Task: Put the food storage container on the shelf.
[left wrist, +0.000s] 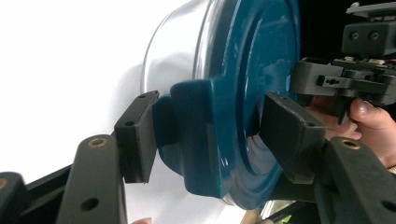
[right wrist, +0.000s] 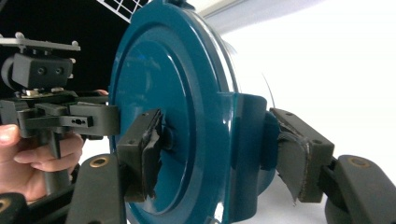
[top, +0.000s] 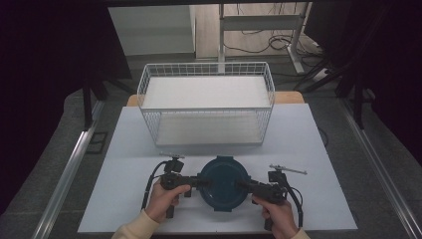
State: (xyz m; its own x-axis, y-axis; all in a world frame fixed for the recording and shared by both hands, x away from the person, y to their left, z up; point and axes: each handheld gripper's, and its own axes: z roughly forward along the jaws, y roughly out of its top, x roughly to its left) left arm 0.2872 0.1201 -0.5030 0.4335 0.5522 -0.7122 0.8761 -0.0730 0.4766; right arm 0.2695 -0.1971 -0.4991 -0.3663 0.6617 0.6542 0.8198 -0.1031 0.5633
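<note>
A round container with a clear body and a dark teal lid (top: 222, 183) sits at the front middle of the white table (top: 308, 149). My left gripper (top: 196, 181) meets its left rim and my right gripper (top: 244, 185) its right rim. In the left gripper view the lid (left wrist: 261, 56) stands edge-on. There my left gripper (left wrist: 215, 135) straddles a teal latch tab (left wrist: 196, 126), one pad on the tab's outer side, the other on the lid's top. In the right gripper view my right gripper (right wrist: 222, 149) is clamped the same way on the lid (right wrist: 163, 70) and the opposite tab (right wrist: 247, 140).
A white wire basket (top: 206, 102) with a white liner stands at the back of the table, open side up. Bare table lies left and right of the container. Dark floor, a metal frame and cables lie beyond the table.
</note>
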